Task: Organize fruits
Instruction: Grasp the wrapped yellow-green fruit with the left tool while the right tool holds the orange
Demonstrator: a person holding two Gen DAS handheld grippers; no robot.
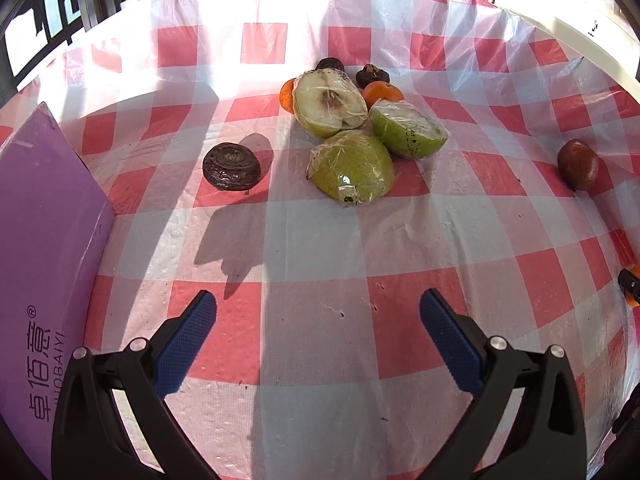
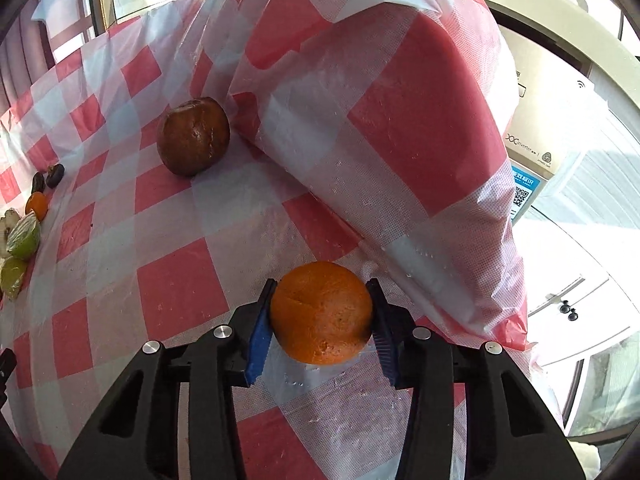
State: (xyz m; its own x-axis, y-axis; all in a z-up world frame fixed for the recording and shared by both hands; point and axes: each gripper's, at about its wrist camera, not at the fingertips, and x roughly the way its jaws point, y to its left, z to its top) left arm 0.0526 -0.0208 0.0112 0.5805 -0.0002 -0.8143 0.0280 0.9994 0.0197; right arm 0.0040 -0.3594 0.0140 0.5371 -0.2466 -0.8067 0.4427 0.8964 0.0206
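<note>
left tongs (image 1: 318, 312): mine, spread wide over the cloth (image 1: 320, 248), nothing between the blue pads (image 1: 188, 344), no fruit touching them.
right tongs (image 2: 320, 316): mine, closed on the orange (image 2: 322, 312), a blue pad pressed to each side of it.
orange: sits low between my right fingers, right at the cloth; i can't tell whether it rests on it or is just above it.
brown fruit (image 2: 193, 142): on the cloth ahead and to the left of the orange, well apart from it, touching the raised fold (image 2: 400, 120) of the cloth; in the left view it lies alone at far right (image 1: 578, 165).
pile: three wrapped green halves bunched at the middle of the cloth, touching one another.
cut half (image 1: 330, 104): pale face with the core turned up toward my left camera, at the back of the pile.
second half (image 1: 408, 129): to the right, its film-covered cut face tilted up.
third half (image 1: 351, 166): nearest my left tongs, green skin up under film.
small oranges (image 1: 382, 94): one behind the pile at right, another peeking out at its left edge.
dark bits (image 1: 372, 75): two small dark fruits behind the pile.
dark round fruit (image 1: 231, 166): alone on the cloth, left of the pile, apart from it.
purple box (image 1: 44, 248): upright at the left edge, printed lettering on its side.
</note>
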